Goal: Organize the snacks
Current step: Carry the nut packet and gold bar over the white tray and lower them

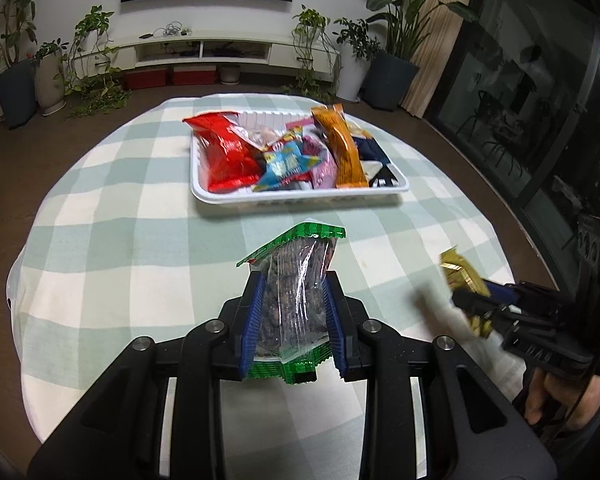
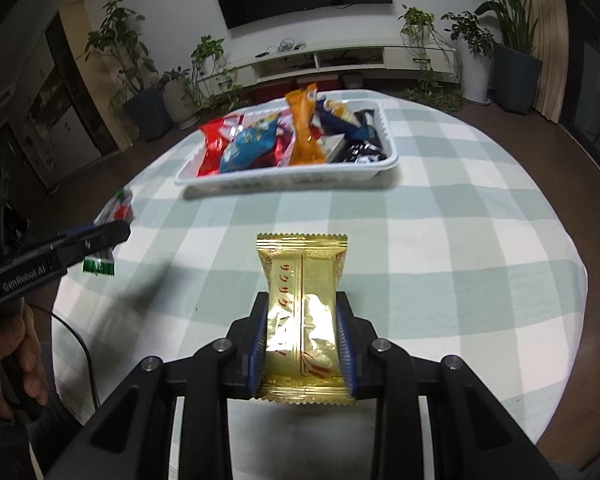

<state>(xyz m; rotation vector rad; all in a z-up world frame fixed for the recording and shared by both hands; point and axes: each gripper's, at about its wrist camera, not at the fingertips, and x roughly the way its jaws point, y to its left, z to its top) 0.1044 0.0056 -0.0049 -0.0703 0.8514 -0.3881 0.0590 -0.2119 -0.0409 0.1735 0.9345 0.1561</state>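
- While I'm watching both wrist feeds, my left gripper [image 1: 294, 300] is clamping a green-edged clear snack packet [image 1: 296, 276] between its blue pads [image 1: 254, 312], jaws narrow, the packet sticking up above the checked tablecloth [image 1: 120, 240].
- My right gripper [image 2: 303, 344] is squeezing a gold foil snack packet [image 2: 302, 300], its pads pressing both long edges, jaws narrow.
- Both packets are hanging over the cloth on the near side of the white tray [image 1: 300, 196], well apart from it.
- That tray is holding a red bag [image 1: 228, 148], a blue packet [image 1: 286, 164], an orange bar [image 1: 340, 144] and dark wrappers [image 2: 364, 148].
- From the left view I'm seeing the right gripper off to the right with the gold packet, a hand [image 1: 556, 396] gripping its handle.
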